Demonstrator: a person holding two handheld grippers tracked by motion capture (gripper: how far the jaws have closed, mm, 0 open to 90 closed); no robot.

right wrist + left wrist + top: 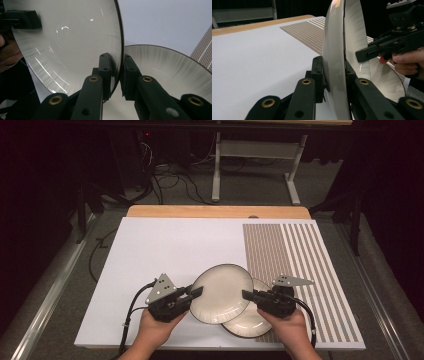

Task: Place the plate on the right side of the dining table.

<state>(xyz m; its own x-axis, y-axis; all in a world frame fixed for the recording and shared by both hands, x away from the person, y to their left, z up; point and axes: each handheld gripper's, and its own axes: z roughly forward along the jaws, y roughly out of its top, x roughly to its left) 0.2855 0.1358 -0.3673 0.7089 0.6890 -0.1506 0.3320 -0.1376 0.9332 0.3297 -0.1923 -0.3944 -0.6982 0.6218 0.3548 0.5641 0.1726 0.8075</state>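
The white surface (pixel 165 250) lies in front of me, with a brown-and-white striped panel (pixel 295 265) covering its right part. Just left of that striped panel, near the edge closest to me, I hold the upper plate (pixel 220 292), a pale plate with a dark rim, lifted and tilted above a second plate. The lower plate (pixel 250 322) rests flat on the surface, partly under the upper plate and reaching onto the edge of the striped panel.

My left gripper (pixel 196 291) is clamped on the upper plate's left rim; in the left gripper view the rim (pixel 335 75) stands on edge between the two black jaws, which press on it from both sides. My right gripper (pixel 248 294) grips the opposite, right rim of the same plate; in the right gripper view its jaws sit tight on either face of the dark rim (pixel 120 62), with the lower plate (pixel 170 67) behind them.
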